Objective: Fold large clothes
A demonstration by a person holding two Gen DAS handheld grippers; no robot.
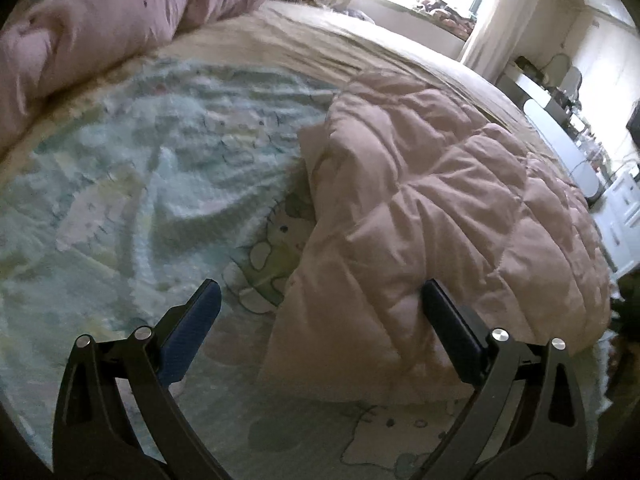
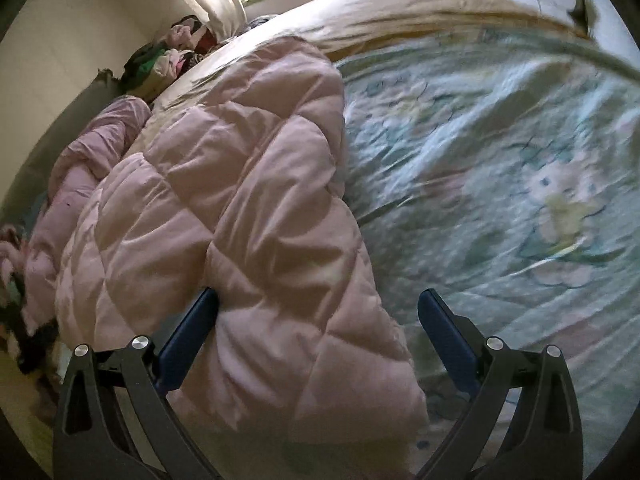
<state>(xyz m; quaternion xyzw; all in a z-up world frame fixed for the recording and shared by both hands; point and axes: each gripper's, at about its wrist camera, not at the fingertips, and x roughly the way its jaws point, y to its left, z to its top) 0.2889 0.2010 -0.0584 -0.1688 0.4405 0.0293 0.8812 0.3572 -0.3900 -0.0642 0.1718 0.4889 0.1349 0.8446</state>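
Quilt (image 1: 432, 208): pink, puffy, bunched on the bed (image 1: 120, 184).
Left gripper (image 1: 320, 308): fingers wide apart, empty, above the quilt's near corner.
Right gripper (image 2: 318, 312): fingers wide apart, empty, over the quilt's near edge.
Risk: thick padding may slip from a shallow pinch; fold would sag.

The right gripper (image 2: 318, 316) hangs with its fingers (image 2: 444, 336) spread wide over a pink quilted coat (image 2: 240, 200) lying bunched on the bed (image 2: 400, 4); a pale green cartoon-print blanket (image 2: 500, 160) spreads beside it; crumpled pink bedding (image 2: 100, 136) lies beyond.
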